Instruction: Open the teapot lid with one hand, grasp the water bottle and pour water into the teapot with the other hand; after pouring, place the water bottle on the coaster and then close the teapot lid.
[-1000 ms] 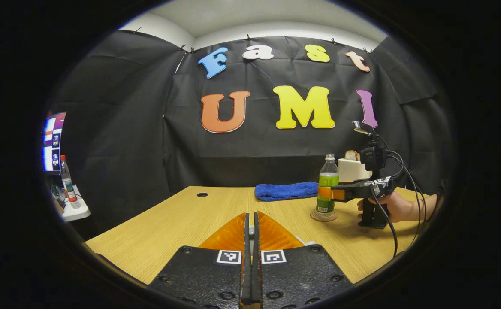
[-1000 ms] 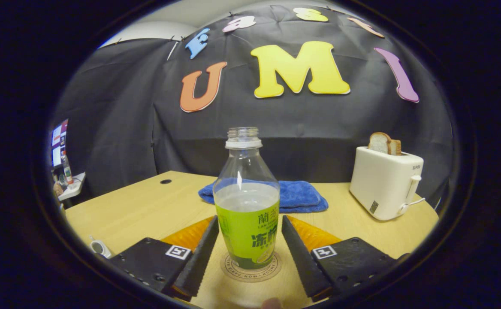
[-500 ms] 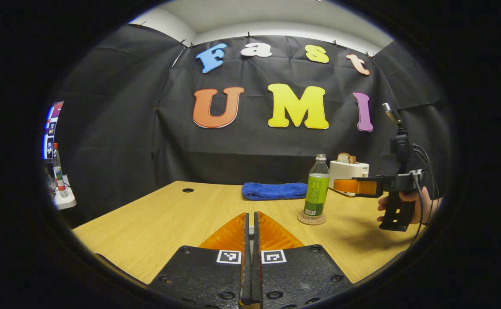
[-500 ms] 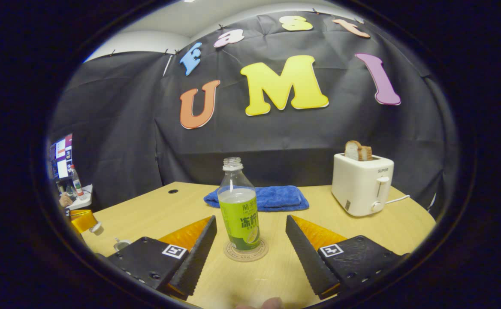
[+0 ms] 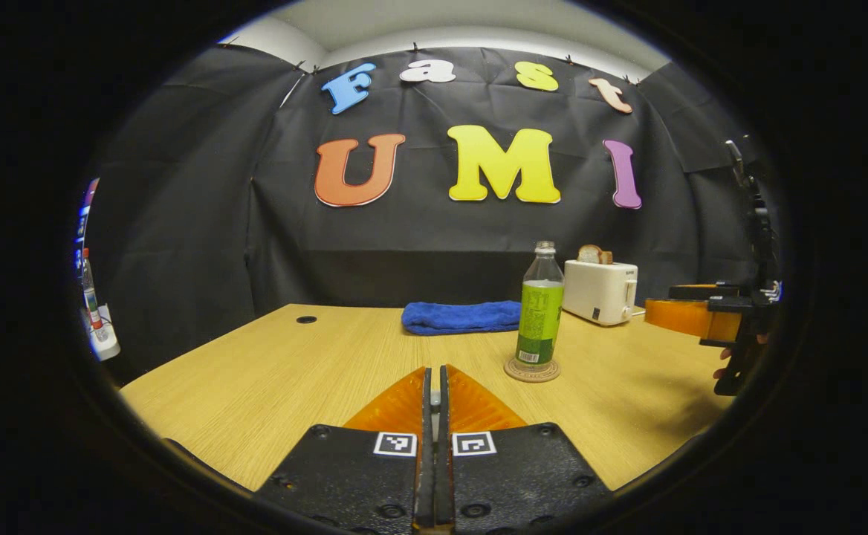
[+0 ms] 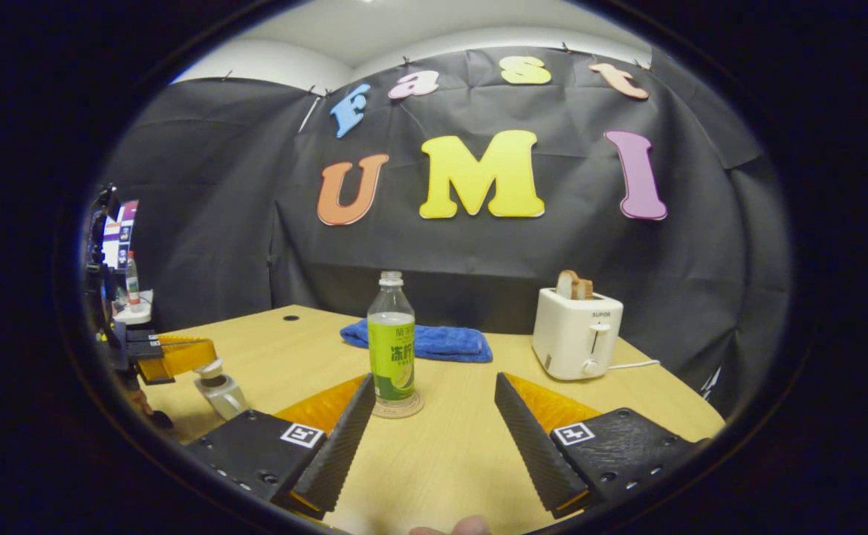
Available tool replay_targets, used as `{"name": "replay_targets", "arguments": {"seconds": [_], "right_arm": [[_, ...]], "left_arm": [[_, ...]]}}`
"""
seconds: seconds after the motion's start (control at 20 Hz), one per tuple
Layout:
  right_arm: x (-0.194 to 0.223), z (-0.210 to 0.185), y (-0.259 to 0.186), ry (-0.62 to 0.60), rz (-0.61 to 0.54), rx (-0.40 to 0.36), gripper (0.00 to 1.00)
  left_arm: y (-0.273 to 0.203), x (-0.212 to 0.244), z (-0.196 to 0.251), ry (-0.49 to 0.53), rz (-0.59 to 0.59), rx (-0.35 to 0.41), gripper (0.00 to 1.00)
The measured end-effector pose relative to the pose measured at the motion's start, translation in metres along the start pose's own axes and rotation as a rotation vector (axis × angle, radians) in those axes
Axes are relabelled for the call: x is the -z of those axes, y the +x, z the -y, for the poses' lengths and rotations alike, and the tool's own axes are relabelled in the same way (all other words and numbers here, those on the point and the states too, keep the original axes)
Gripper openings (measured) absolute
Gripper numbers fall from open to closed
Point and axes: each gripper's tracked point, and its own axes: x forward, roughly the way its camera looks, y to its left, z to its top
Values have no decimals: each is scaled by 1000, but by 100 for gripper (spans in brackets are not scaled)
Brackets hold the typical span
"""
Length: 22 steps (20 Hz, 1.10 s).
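Note:
A capless water bottle (image 5: pixel 539 305) (image 6: pixel 392 349) with a green label stands upright on a round coaster (image 5: pixel 531 370) (image 6: pixel 398 407). My right gripper (image 6: pixel 434 383) is open and well back from the bottle, nothing between its fingers; in the left gripper view the right gripper (image 5: pixel 690 316) hangs at the far right. My left gripper (image 5: pixel 435 371) is shut, a small pale bit showing between its tips. In the right gripper view the left gripper (image 6: pixel 181 355) holds the white teapot lid (image 6: pixel 211 367) just above the white teapot (image 6: pixel 227 401), which is partly hidden.
A white toaster (image 5: pixel 600 291) (image 6: pixel 575 342) with bread stands at the back right of the wooden table (image 5: pixel 270 386). A folded blue towel (image 5: pixel 460 317) (image 6: pixel 434 342) lies behind the bottle. A side shelf (image 5: pixel 99 345) with another bottle is off the table's left.
My right gripper has let go of the bottle and pulled back and away from it. The bottle stays on the coaster. The left gripper stays shut.

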Motion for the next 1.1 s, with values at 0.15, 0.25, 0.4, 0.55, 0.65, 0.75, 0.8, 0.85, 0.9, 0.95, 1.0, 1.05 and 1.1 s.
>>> {"name": "replay_targets", "arguments": {"seconds": [0.15,0.25,0.4,0.55,0.65,0.75,0.8,0.85,0.9,0.95,1.0,1.05,1.1], "right_arm": [[1,5,-2,-29,4,8,96],[1,4,-2,-27,7,1,95],[6,9,-2,-14,-4,9,94],[6,8,-3,-18,-2,11,95],[2,5,-4,-32,12,7,95],[-1,2,-6,-43,26,-1,94],[-1,0,-7,-44,31,-7,94],[-2,-1,-8,-47,35,-9,94],[-2,-2,-8,-49,39,-10,95],[-3,-3,-8,-52,41,-12,95],[-2,-4,-9,-52,43,-14,94],[-2,-4,-9,-50,41,-16,95],[0,-4,-10,-47,39,-16,94]], "left_arm": [[2,5,-1,-17,-9,-3,4],[3,7,-4,-21,-13,-11,4],[4,12,-4,-36,-24,-10,4],[4,12,-3,-29,-21,-12,4],[4,13,-3,-30,-24,-15,4],[2,14,-4,-33,-24,-22,4],[1,15,-4,-31,-25,-25,4],[1,15,-5,-24,-27,-28,4],[1,17,-5,-17,-33,-34,4],[2,19,-5,-12,-39,-40,5],[1,22,-6,-15,-44,-43,5],[1,23,-6,-23,-49,-43,5],[2,25,-4,-29,-52,-40,6]]}}
